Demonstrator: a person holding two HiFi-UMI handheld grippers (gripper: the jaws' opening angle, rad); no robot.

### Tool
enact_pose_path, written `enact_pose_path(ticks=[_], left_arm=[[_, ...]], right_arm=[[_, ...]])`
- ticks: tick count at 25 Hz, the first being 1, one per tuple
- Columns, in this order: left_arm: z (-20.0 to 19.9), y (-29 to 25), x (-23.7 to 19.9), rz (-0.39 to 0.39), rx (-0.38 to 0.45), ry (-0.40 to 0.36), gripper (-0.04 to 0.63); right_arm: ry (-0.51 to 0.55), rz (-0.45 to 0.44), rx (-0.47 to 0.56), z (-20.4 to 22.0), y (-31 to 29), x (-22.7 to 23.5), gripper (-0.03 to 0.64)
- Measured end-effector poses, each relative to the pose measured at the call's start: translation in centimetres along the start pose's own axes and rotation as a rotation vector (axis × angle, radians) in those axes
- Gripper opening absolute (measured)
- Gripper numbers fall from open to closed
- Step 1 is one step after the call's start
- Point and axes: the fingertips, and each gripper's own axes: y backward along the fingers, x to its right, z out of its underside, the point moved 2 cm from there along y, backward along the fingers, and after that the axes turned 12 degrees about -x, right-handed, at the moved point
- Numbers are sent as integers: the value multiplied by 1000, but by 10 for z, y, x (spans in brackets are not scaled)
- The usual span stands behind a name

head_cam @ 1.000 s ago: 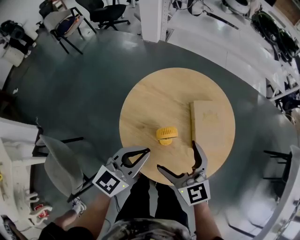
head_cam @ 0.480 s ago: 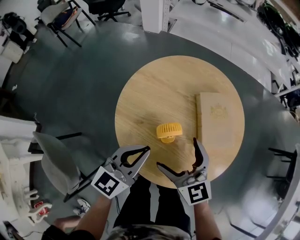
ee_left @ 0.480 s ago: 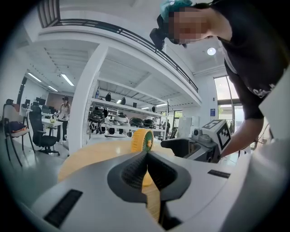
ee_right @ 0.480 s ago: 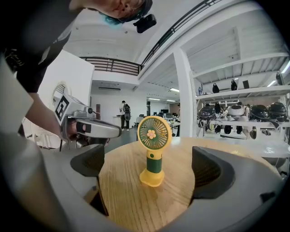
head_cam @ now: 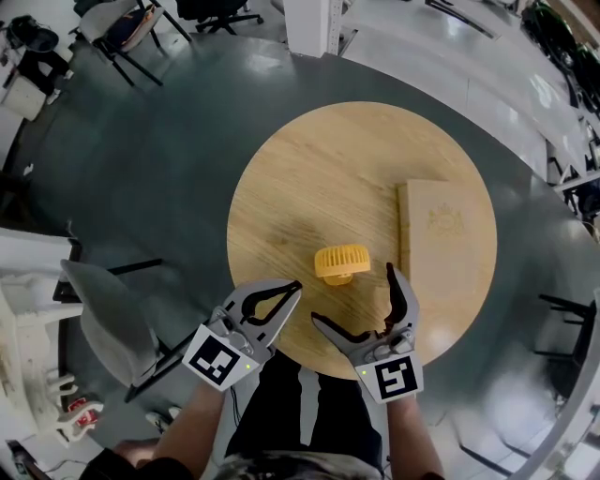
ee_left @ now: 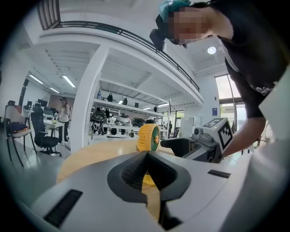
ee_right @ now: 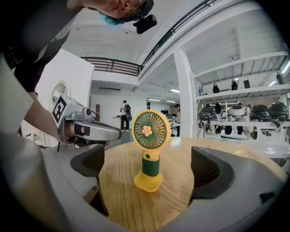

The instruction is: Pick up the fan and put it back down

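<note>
Head view, one fan [head_cam: 341, 262], one box [head_cam: 447, 244], left gripper [head_cam: 296, 285] closed, right gripper [head_cam: 352, 293] spread.

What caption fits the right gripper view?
Open right gripper faces the upright yellow fan on the round wooden table.

The site is an open-plan laboratory or workshop hall: the round wooden table [head_cam: 281, 187] stands on a polished grey floor [head_cam: 141, 169], with a white column [head_cam: 309, 23] and black office chairs [ee_left: 43, 131] beyond it, white equipment shelves [ee_right: 240, 113] behind it, and a railed mezzanine [ee_right: 113, 66] above it.
</note>
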Motion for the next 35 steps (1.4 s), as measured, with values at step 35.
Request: enact_pose_path(ticks=[35], left_arm=[[-4, -26, -52, -47, 14, 55, 18]], right_arm=[[-31, 8, 29, -7, -49, 21, 494]])
